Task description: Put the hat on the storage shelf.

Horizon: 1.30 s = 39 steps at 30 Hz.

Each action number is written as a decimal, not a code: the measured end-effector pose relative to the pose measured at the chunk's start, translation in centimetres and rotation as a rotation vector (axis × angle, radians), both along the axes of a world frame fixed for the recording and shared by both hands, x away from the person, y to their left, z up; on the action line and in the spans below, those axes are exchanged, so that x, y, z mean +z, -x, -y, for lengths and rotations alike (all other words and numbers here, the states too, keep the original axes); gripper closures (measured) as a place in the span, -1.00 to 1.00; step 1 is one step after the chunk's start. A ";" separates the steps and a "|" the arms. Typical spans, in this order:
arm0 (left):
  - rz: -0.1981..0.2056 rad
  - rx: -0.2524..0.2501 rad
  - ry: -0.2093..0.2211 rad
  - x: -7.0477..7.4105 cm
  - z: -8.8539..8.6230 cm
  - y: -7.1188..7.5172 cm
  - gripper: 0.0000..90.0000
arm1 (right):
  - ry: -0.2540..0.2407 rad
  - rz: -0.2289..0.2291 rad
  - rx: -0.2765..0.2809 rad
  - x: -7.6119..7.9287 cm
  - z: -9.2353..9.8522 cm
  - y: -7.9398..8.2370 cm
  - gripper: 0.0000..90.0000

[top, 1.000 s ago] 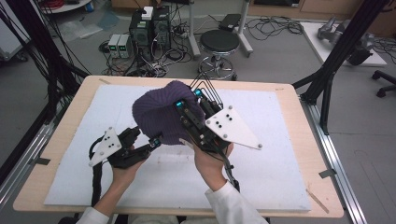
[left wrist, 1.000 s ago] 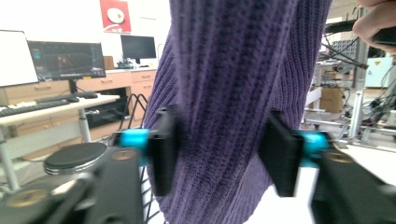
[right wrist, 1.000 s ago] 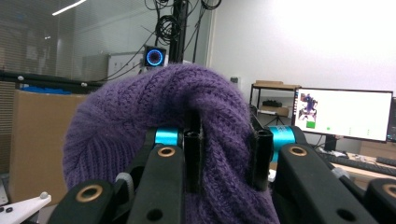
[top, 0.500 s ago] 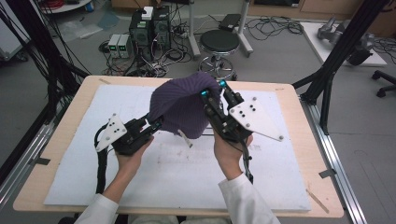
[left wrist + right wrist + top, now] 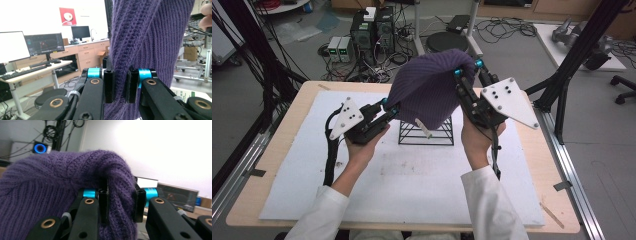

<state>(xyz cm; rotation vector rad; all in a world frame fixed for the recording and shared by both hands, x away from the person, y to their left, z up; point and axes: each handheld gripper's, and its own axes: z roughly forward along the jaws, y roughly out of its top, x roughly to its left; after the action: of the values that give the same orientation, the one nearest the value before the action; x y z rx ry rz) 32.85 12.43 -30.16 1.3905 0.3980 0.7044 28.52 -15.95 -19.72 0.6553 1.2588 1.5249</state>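
- The left gripper [image 5: 388, 106] has its jaws clamped on the lower edge of a purple knitted hat [image 5: 427, 87]. In the left gripper view the two black pads [image 5: 109, 86] press a fold of the knit between them, and they have just been closing on it.
- The right gripper [image 5: 466, 68] is closed on the hat's other side, higher up. In the right gripper view a thick roll of the knit sits pinched between its pads [image 5: 103, 205].
- The hat hangs stretched between the two grippers, lifted clear above the table. Its right side is higher than its left, so it slopes down toward the left gripper.
- The knit is a deep purple with bold vertical ribs, plain in the left gripper view [image 5: 150, 37]. It looks soft and thick, and bunches where the jaws bite.
- A small white tag [image 5: 423, 128] dangles from the hat's lower edge.
- Under the hat stands a black wire rack [image 5: 426, 134]; the hat's lower edge hangs in front of its top.
- The rack rests on a white mat [image 5: 412, 180] that covers most of the wooden table [image 5: 277, 155].
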 end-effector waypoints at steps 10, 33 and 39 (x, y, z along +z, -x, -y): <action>-0.026 -0.002 0.030 2.1 2.5 -2.9 0.81 | 0.043 0.040 -0.102 1.8 1.4 -1.3 0.65; -0.085 0.055 0.012 -0.6 5.0 -6.3 0.80 | 0.100 -0.023 -0.163 0.3 2.2 -6.4 0.65; -0.103 0.059 -0.004 -1.2 5.0 -6.4 0.80 | 0.109 -0.045 -0.165 -0.3 2.0 -6.9 0.65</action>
<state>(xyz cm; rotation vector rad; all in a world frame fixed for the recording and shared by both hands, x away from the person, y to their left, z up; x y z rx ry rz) 39.27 7.46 -31.31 1.4271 0.5216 0.6835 35.47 -17.96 -20.00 0.7071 1.2798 1.3039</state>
